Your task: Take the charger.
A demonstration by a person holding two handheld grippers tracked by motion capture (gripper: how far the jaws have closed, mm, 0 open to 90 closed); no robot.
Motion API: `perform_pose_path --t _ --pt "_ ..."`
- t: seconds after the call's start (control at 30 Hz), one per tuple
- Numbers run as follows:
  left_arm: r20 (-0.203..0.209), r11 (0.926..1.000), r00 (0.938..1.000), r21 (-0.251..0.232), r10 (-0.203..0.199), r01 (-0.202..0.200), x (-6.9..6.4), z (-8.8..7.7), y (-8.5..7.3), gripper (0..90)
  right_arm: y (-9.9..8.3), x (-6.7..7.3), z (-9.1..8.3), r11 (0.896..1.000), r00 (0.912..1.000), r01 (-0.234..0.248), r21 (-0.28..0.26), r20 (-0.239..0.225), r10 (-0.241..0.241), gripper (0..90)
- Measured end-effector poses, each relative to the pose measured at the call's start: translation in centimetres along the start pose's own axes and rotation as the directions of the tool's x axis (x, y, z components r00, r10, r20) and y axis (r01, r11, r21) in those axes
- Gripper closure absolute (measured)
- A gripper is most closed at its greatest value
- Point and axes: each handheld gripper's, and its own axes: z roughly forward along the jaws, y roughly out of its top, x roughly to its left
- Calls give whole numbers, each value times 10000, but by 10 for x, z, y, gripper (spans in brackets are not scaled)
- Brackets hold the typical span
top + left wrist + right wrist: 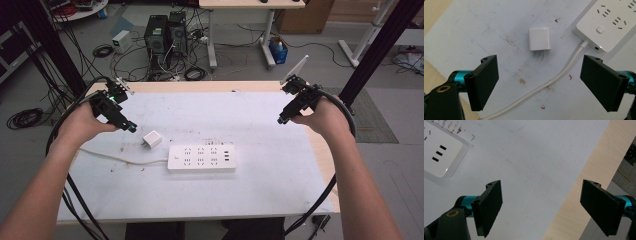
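- No brand, label or readable writing can be made out on the white charger plug (152, 139) or on the white power strip (201, 158); only socket holes and a square button are seen on the strip.
- The charger plug is found lying flat on the white table sheet (260, 120), just beside the power strip's upper left corner and apart from it.
- In the left gripper view the charger plug (539, 39) is shown with its two metal prongs pointed toward the jaws, its long axis running prongs to back, away from the camera.
- The power strip's white cable (564, 72) is seen leaving the strip's short end and curving past the charger plug's prong side without touching it.
- The left gripper (131, 128) is held just left of the charger plug, its jaws spread wide with nothing between them.
- The right gripper (281, 120) is held well to the right of the power strip, near the table's wooden right edge (579, 192); its jaws are likewise spread and empty.
- Bare sheet is left open between the power strip and the right gripper, and beyond the strip toward the far edge.
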Motion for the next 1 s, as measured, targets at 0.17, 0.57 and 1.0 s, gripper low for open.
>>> perform_pose_path --t 0.17,0.57,1.0 --pt "140 10000 9999 -38 -8 9 0 6 1 154 -3 -4 2 9999 9999 -58 -133 -137 56 176" --pt "534 9994 9980 15 -348 347 -2 23 14 153 -5 -10 7 9997 9995 -92 -241 -301 85 176" --pt "632 9933 9974 1123 -360 287 -5 83 27 153 -9 -11 15 9994 9989 -83 -340 -455 67 176"
